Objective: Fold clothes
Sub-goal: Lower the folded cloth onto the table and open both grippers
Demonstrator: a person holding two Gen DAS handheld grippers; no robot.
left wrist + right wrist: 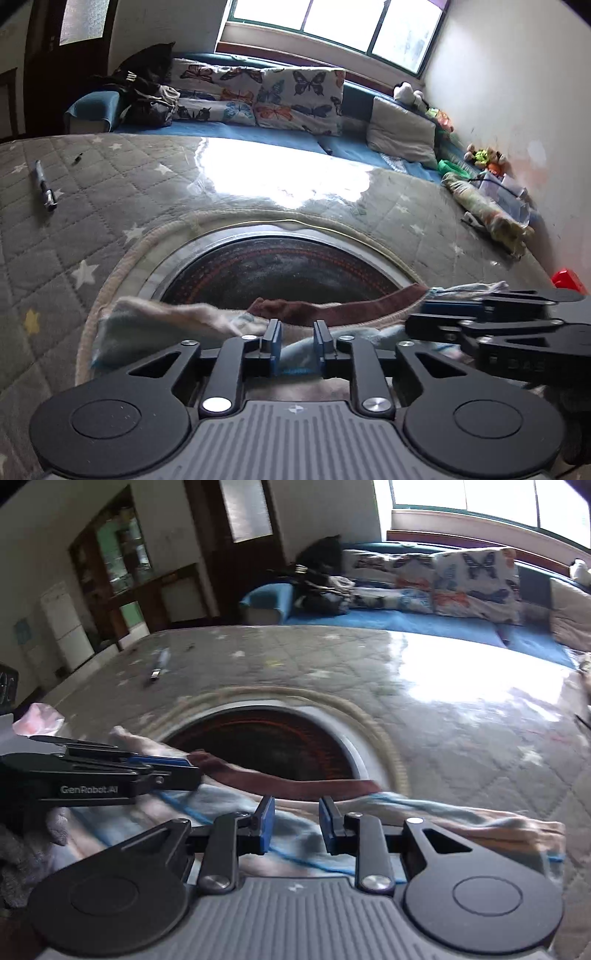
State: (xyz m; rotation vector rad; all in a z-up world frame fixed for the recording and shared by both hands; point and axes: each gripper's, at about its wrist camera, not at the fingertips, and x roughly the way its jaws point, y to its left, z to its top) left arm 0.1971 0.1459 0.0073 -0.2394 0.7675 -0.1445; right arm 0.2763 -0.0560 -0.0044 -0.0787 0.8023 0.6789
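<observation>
A grey quilted star-print table [110,206] carried a pale blue-and-cream garment with a brown waistband [295,786], draped at its near edge. The left hand-held gripper [297,345] and right hand-held gripper [297,825] stood narrowly parted, gripping nothing. Folding seemed mid-step; next, each would need a fresh hold on the cloth.

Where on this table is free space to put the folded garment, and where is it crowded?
Free: the quilted cover between the pen and the round inset, and the shiny stretch behind the inset. Crowded: the wall side, with a rolled cloth and small clutter, and the near edge under the garment.
</observation>
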